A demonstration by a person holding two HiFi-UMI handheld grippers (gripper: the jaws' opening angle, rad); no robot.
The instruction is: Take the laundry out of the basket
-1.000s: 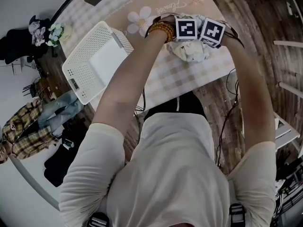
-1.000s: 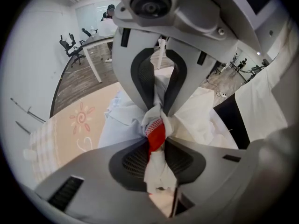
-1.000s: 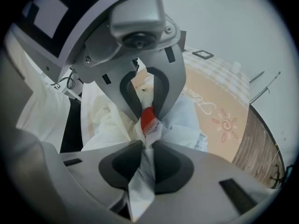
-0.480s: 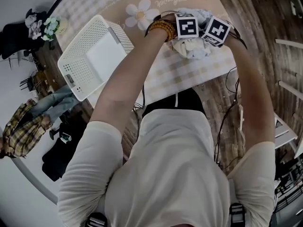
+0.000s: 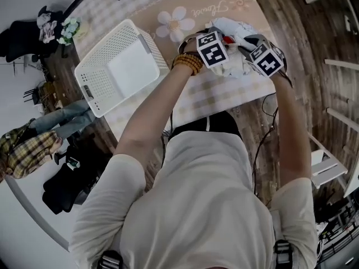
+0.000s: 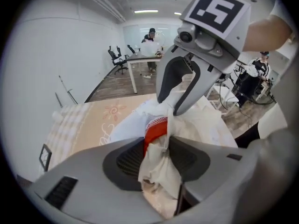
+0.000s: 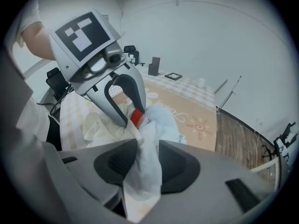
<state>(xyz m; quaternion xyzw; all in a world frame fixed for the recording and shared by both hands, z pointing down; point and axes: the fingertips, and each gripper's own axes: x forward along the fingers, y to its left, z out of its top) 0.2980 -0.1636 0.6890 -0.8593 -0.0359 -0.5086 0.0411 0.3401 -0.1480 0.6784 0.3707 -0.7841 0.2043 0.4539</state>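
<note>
White cloth point(image 6: 159, 171) sits between the jaws of my left gripper point(image 6: 158, 153) and my right gripper point(image 7: 140, 160). Both have just been opening, but the pads touch the cloth on each side. I think I am letting go, so I should open wide and lift off without dragging it. The pile lies by the table's point(image 5: 213, 97) near right corner, and the basket point(image 5: 98, 77) is by its left edge. I can't tell what the red bit point(image 6: 154, 129) is, or how many pieces are bunched.
</note>
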